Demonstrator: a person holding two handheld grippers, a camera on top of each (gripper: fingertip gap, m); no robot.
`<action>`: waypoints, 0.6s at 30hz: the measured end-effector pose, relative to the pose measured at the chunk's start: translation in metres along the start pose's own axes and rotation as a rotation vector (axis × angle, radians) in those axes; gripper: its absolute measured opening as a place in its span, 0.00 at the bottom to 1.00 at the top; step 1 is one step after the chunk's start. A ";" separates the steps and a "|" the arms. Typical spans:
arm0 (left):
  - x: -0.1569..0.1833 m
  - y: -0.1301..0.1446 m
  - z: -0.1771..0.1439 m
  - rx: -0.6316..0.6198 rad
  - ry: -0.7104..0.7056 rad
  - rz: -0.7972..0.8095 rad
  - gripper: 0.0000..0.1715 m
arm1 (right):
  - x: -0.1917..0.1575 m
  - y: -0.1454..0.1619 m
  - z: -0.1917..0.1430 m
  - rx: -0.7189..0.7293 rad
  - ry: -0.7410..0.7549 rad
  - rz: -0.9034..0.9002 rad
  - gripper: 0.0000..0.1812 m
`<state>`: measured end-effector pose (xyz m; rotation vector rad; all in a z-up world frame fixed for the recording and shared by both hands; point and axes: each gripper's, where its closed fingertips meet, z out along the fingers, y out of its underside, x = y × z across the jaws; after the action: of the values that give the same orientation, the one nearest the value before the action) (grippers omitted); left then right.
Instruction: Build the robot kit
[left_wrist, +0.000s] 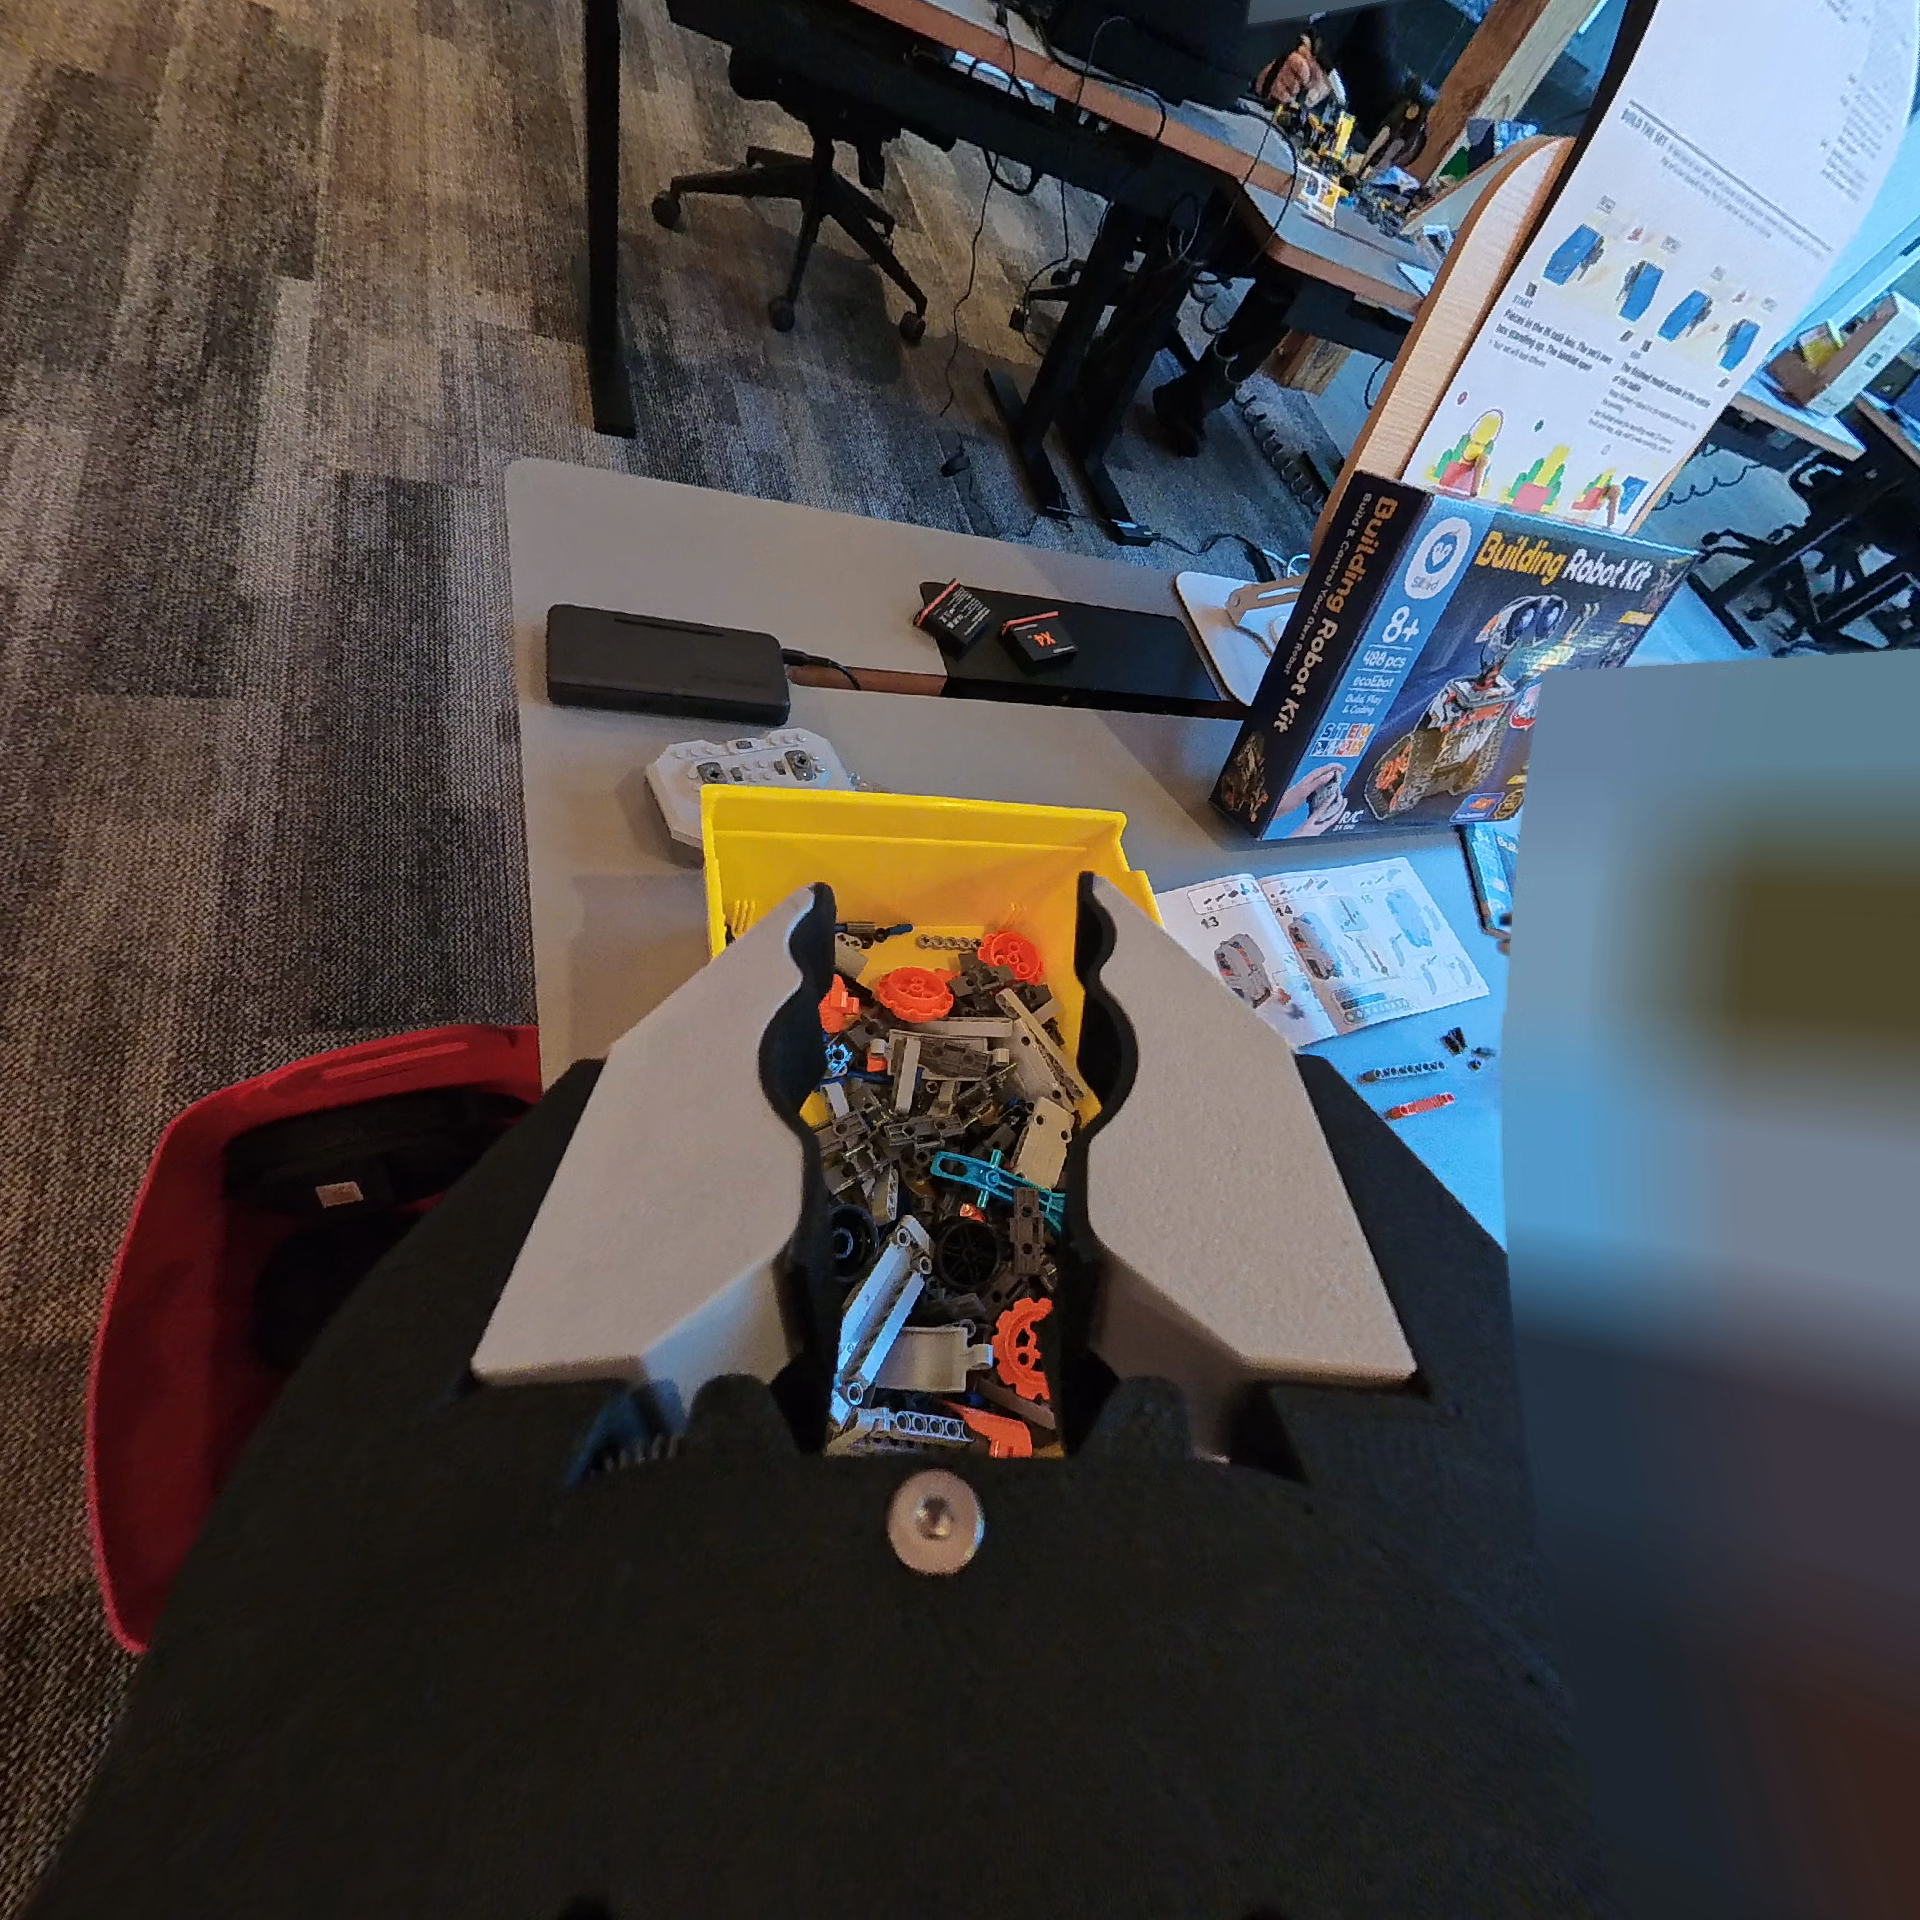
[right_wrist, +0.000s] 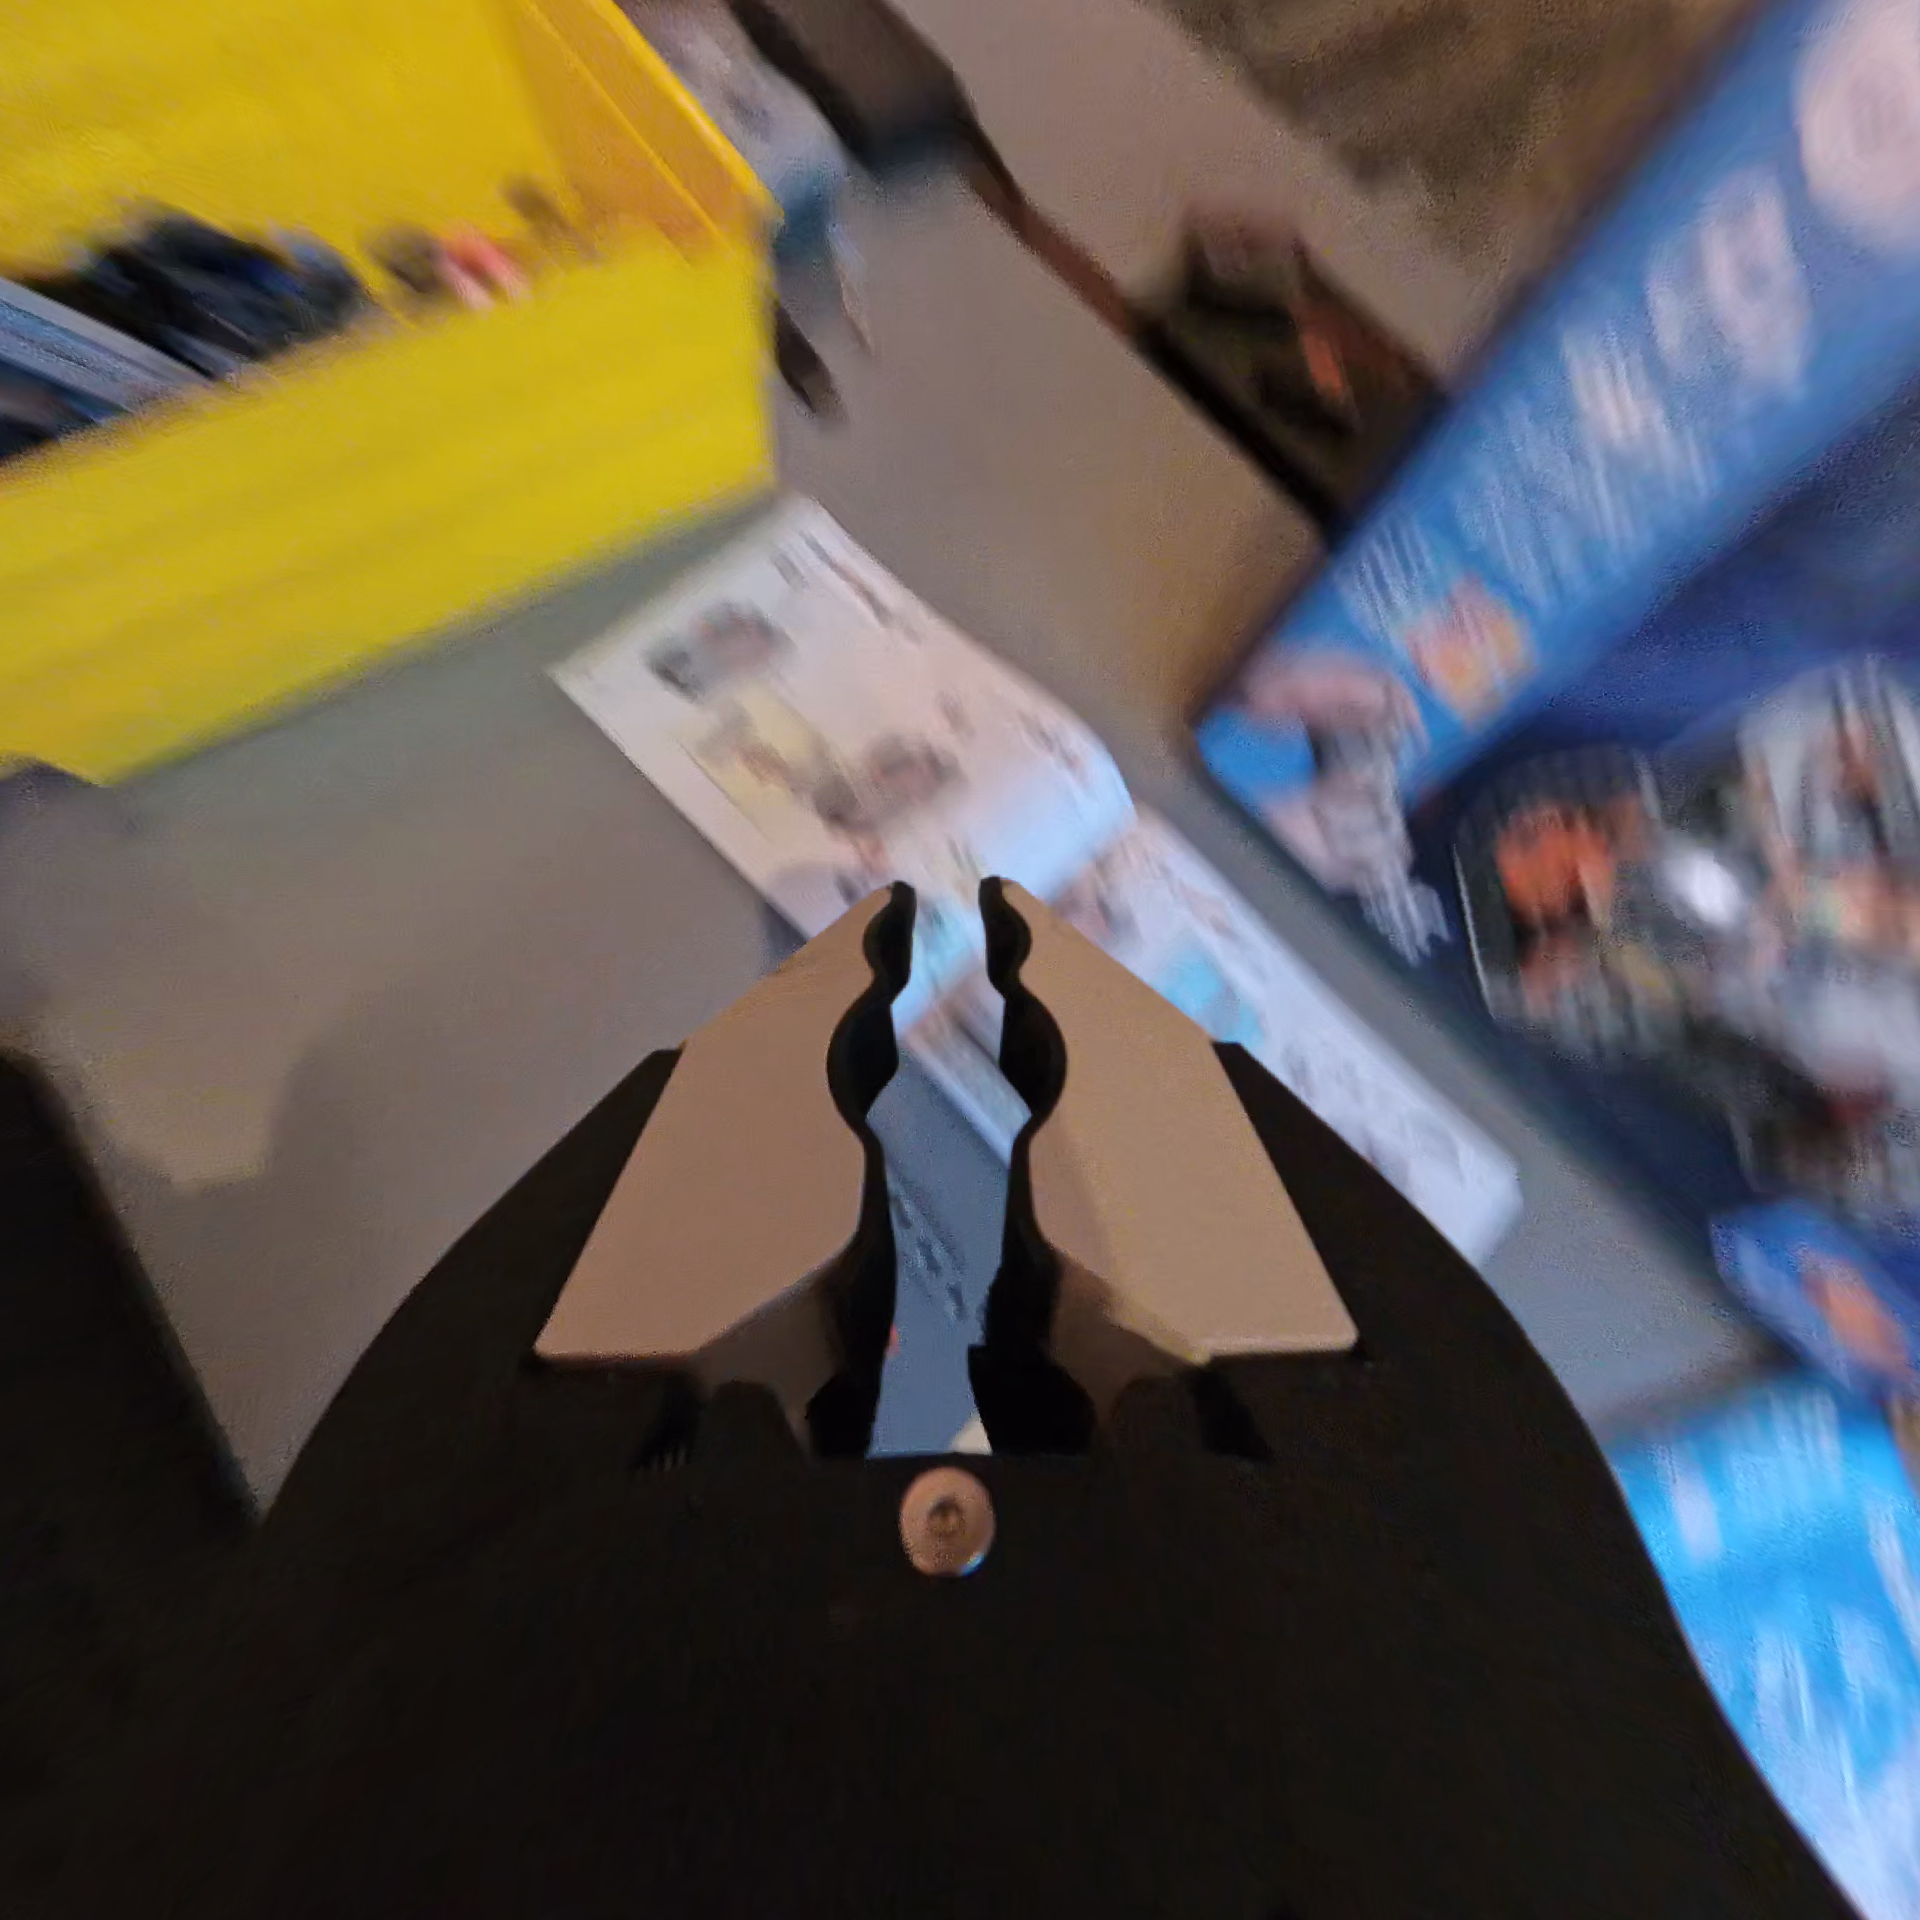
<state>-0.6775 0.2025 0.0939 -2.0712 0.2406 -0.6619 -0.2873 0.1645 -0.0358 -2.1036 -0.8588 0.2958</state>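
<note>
Left gripper hangs over the yellow bin, jaws spread wide and empty, loose building pieces right below its fingers. Past the bin, an open instruction booklet lies to its right, the kit box beyond. Right gripper, jaws nearly together with nothing between them, points at the blurred booklet.

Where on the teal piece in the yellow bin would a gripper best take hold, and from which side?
On its thin straight bar, from above. The teal piece lies flat on top of the pile in the yellow bin, uncovered, so fingers closing across the bar's narrow width should probably clear the grey parts around it. The left gripper, open, is above the bin.
</note>
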 end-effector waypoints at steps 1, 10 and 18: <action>0.000 0.000 -0.002 0.005 0.003 0.000 0.25 | -0.021 -0.031 0.012 0.059 -0.056 -0.064 0.07; -0.006 -0.002 -0.010 0.033 0.015 -0.021 0.25 | -0.196 -0.180 0.196 0.040 -0.436 -0.511 0.09; -0.010 -0.005 -0.021 0.075 0.048 -0.042 0.25 | -0.240 -0.152 0.294 -0.230 -0.587 -0.606 0.09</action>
<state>-0.6976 0.1946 0.1037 -1.9951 0.1973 -0.7365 -0.6777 0.2480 -0.1255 -1.8549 -1.8969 0.5128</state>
